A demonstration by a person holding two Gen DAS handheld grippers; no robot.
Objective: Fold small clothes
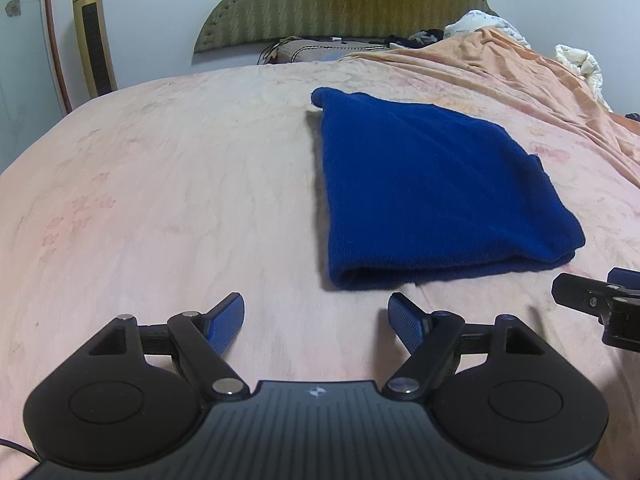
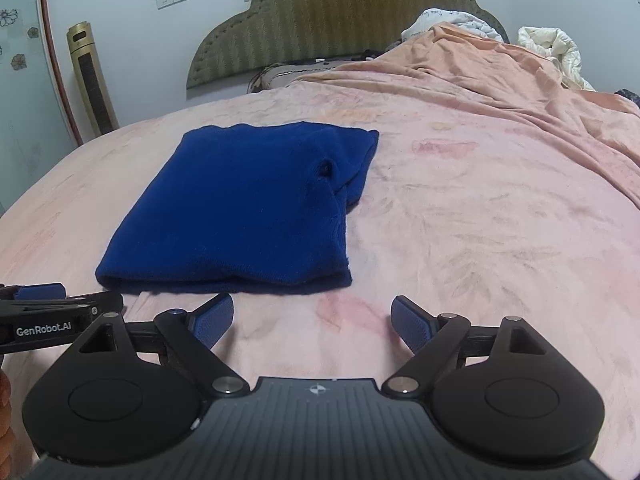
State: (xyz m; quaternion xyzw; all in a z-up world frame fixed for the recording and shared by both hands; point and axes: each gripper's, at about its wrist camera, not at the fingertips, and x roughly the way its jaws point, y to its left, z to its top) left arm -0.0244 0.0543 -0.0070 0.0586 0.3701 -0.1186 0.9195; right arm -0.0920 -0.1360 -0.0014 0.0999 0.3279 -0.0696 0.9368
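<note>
- A dark blue knitted garment [image 2: 240, 208] lies on a pink bedspread [image 2: 460, 220], already folded into a rough rectangle of several layers, with a thick rounded fold along the edge nearest the cameras.
- On its right side, in the right wrist view, the layers sit unevenly: a flap overlaps with a small dark pucker, and a lower layer pokes out at the far right corner.
- The knit looks soft, limp and fairly light, with a fuzzy surface that should grip well against the ribbed pads; it will likely sag and slide open if lifted by one layer only.
- A sensible hold, in my judgement, is at the two near corners of the thick folded edge, pinching all layers together, or at the loose right-hand flap if it needs tidying.
- The left gripper [image 1: 316, 318] hovers just in front of the garment's near edge, jaws spread wide and holding nothing.
- The right gripper [image 2: 312, 318] also hovers just short of that edge, to the garment's right, jaws spread wide and empty.
- Each tool's tip shows at the edge of the other's view, so the two are close side by side.
- Beyond lie a rumpled orange blanket [image 2: 500, 80], white bedding [image 2: 552, 48], a green padded headboard [image 2: 340, 28] and a gold tower fan [image 2: 90, 76].
</note>
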